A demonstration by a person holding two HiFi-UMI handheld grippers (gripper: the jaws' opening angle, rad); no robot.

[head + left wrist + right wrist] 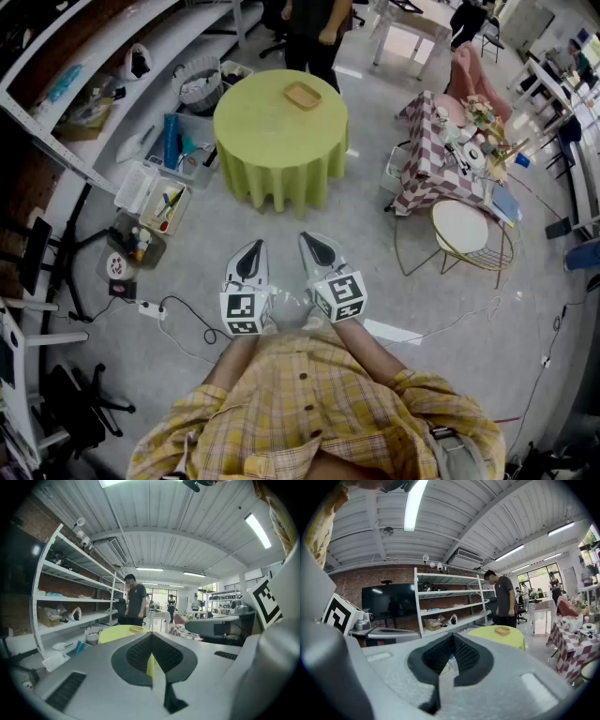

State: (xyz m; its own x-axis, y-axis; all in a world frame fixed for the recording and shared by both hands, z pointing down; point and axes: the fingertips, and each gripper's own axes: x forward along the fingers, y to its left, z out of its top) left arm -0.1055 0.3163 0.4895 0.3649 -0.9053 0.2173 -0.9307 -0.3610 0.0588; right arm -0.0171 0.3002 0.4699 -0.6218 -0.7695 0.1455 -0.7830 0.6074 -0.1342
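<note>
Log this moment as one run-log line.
left tool shut, empty | right tool shut, empty | both side by side, pointed toward green round table | shallow tray on table | person standing beyond table

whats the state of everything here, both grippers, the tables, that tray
left gripper: shut, nothing between the jaws, held in the air
right gripper: shut, nothing between the jaws, held in the air
round table: upright, draped in a green cloth
wooden tray: lying flat on the round table, looks empty
checked table: draped in a checked cloth, crowded with small things
white side table: upright on the floor
</note>
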